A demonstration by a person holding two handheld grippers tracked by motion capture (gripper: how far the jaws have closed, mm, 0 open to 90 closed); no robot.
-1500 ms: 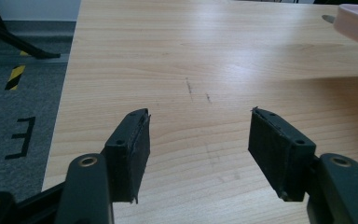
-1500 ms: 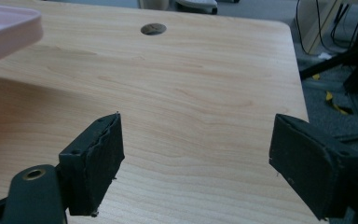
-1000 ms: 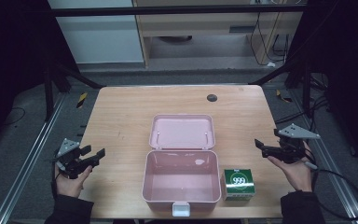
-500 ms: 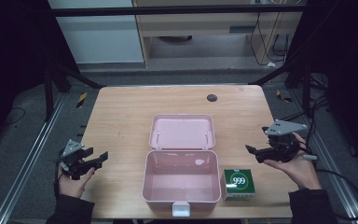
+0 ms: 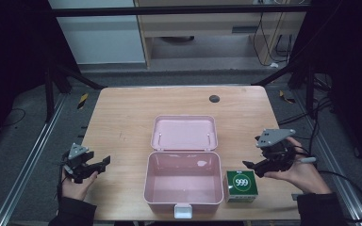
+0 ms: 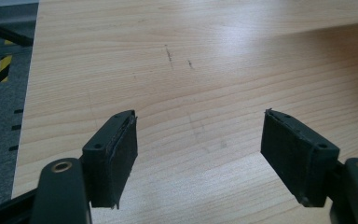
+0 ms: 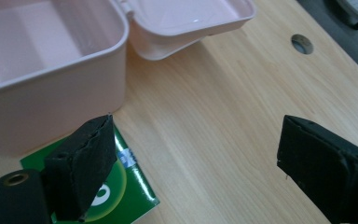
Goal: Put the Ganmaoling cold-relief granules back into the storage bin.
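An open pink box (image 5: 184,181) stands at the table's front middle, its inside bare, its lid (image 5: 185,133) lying back flat behind it. Beside its right wall sits a small green carton (image 5: 241,185) marked 999. My right gripper (image 5: 250,167) hovers just right of and above the carton, pointing left. Its jaws have just been opening, and nothing sits between them (image 7: 196,135). The carton (image 7: 130,196) shows under one jaw, next to the pink wall (image 7: 51,93). My left gripper (image 5: 102,165) is over the table's front left. Its jaws have just been opening and stand wide over bare wood (image 6: 198,126).
A dark round cable hole (image 5: 214,98) sits in the far right of the wooden table (image 5: 122,117). Metal frame rails (image 5: 28,160) run along both sides of the table, with grey floor beyond. A cable trails from the right gripper off the table's right edge.
The right gripper has moved left and a little up, from the table's right edge to beside the green carton, and its jaws have opened. The left jaws have spread wider, and that hand has barely shifted.
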